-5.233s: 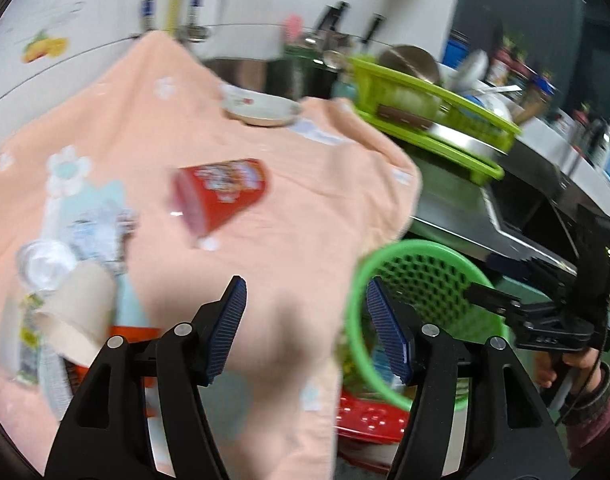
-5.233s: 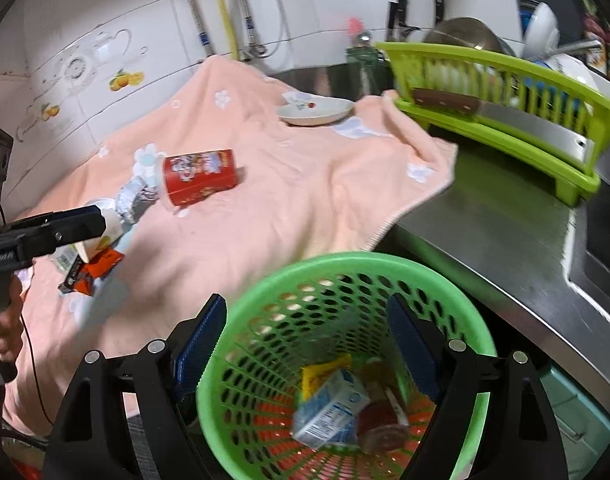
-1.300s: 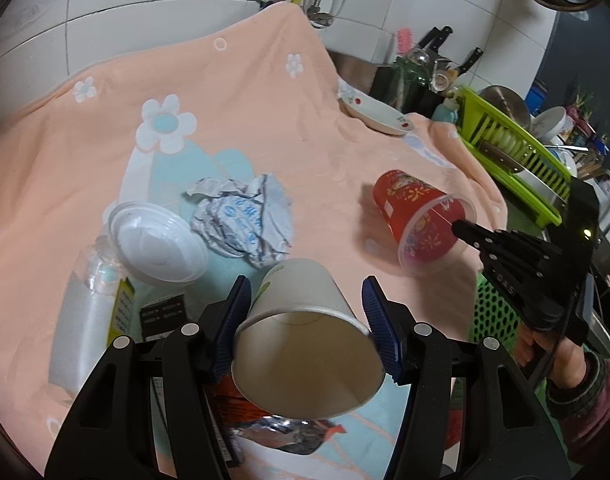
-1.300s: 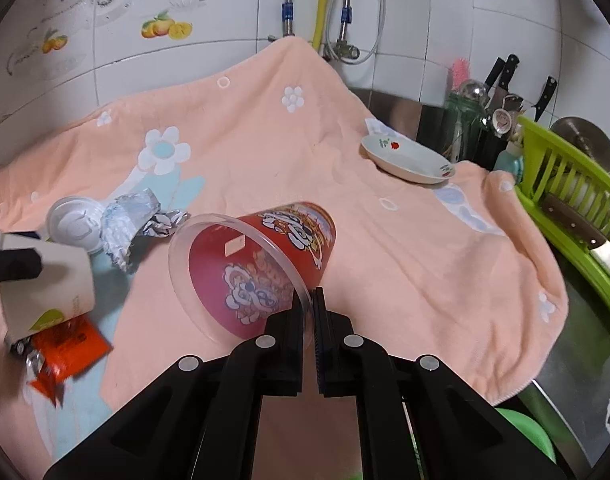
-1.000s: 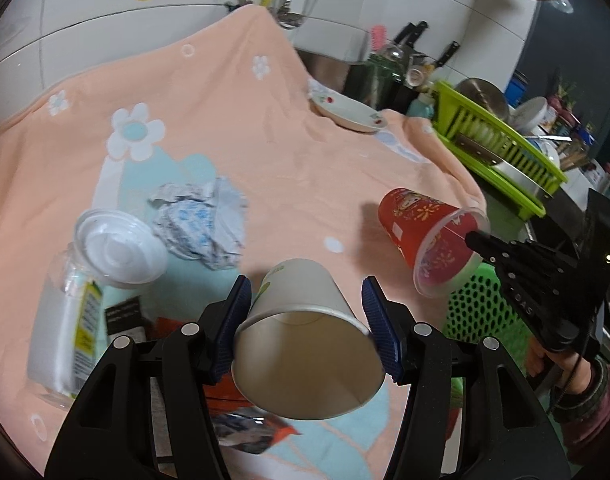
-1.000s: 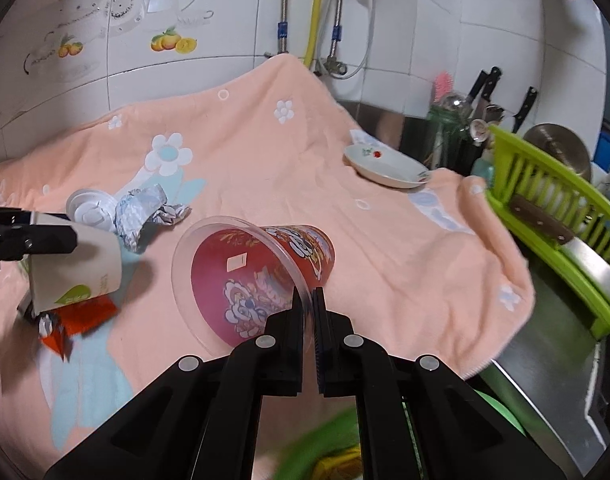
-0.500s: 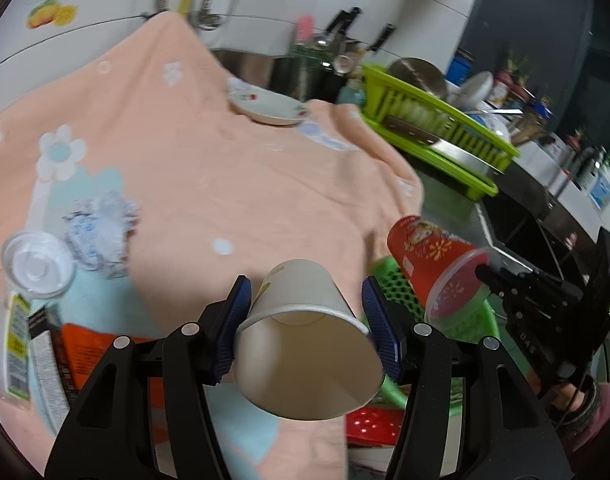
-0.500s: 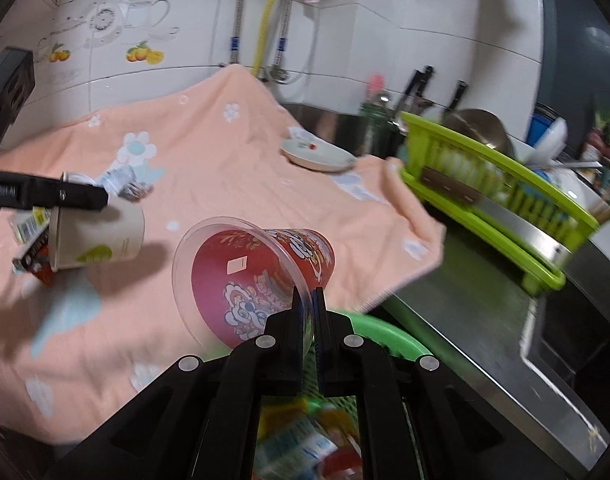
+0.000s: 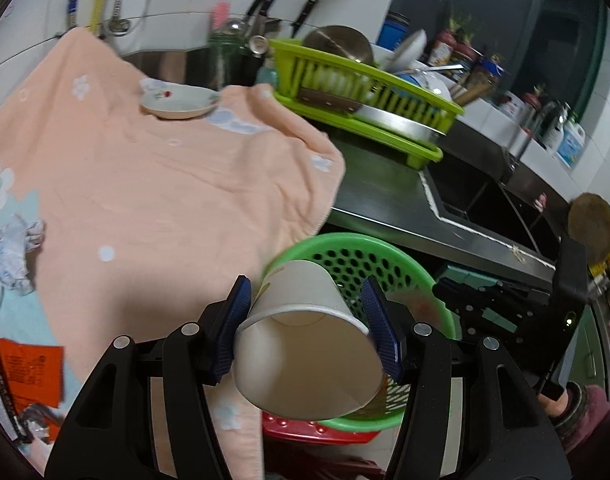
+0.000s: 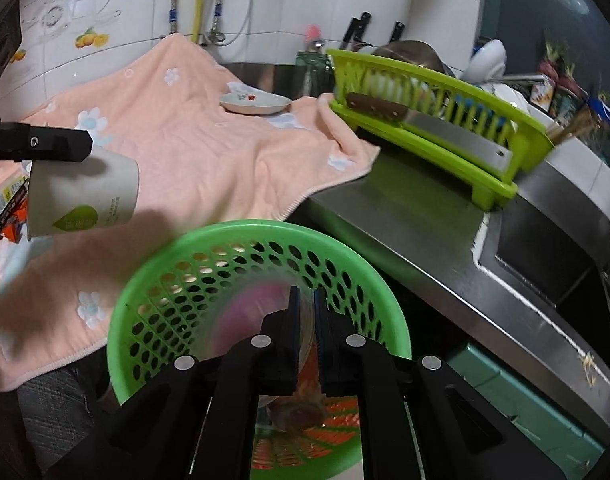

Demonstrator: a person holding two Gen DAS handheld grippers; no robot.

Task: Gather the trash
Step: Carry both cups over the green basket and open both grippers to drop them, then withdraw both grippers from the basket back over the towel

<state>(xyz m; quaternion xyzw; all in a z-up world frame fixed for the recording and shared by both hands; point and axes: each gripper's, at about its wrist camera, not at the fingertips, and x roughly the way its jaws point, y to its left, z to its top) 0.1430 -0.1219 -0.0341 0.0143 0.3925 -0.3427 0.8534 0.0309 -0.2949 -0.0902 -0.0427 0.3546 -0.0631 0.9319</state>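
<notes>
My left gripper [image 9: 305, 292] is shut on a white paper cup [image 9: 305, 352], mouth toward the camera, held over the near rim of the green mesh basket [image 9: 345, 238]. The right wrist view shows the same cup [image 10: 85, 196] beside the basket [image 10: 265, 226], under a left finger [image 10: 45, 144]. My right gripper [image 10: 305, 300] hangs over the basket's middle with only a thin slit between its jaws. The red cup [image 10: 241, 320] is a pink-red blur just below them inside the basket. Whether the pads still pinch its rim is unclear.
A peach flowered towel [image 9: 145, 184] covers the counter, with a small plate [image 9: 177, 104] at the back, crumpled foil [image 9: 13, 252] and an orange wrapper [image 9: 25, 364] at the left. A lime dish rack [image 9: 365, 92] and a steel sink [image 9: 485, 200] lie to the right. The basket rests on a red stool [image 9: 317, 432].
Both grippers swung right from the towel to the basket. The white cup stayed gripped. The red cup, sharp and pinched by its rim before, is now a blur down inside the basket.
</notes>
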